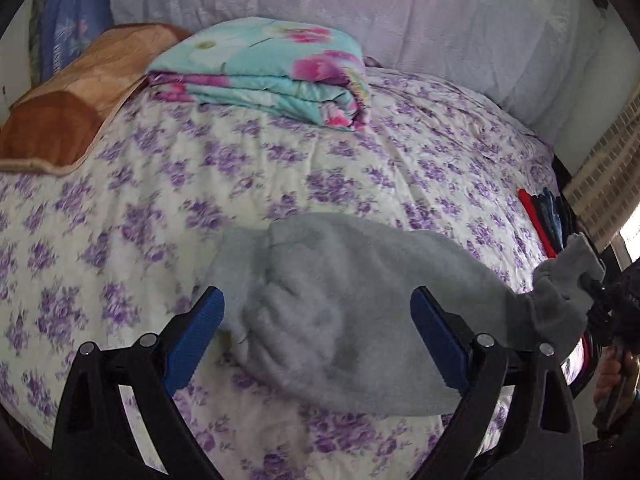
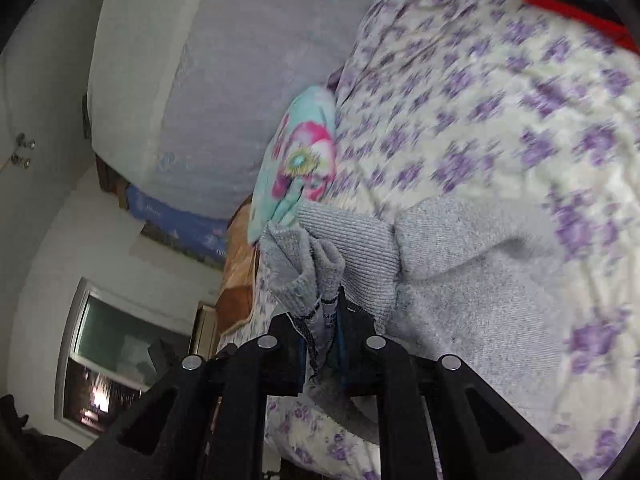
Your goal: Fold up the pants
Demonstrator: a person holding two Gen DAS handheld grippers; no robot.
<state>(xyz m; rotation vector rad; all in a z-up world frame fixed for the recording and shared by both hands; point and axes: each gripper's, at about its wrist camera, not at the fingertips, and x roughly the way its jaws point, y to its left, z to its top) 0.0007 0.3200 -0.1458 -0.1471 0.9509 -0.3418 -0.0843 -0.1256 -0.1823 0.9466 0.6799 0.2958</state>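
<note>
Right tool (image 2: 324, 320) pinches soft grey fleece pants (image 2: 460, 280) at lower centre, label writing unreadable; left tool (image 1: 316, 328) spread wide, straddling them over the purple-flowered bed (image 1: 360, 160).

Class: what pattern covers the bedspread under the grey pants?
Purple flower clusters on a cream ground cover the bedspread; the left wrist view shows it best.

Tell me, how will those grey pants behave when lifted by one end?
Probably floppy: the grey pants sag between the bed and the right hand-held gripper pinching them. Likely light and unslippery, judging by the fuzzy knit.
</note>
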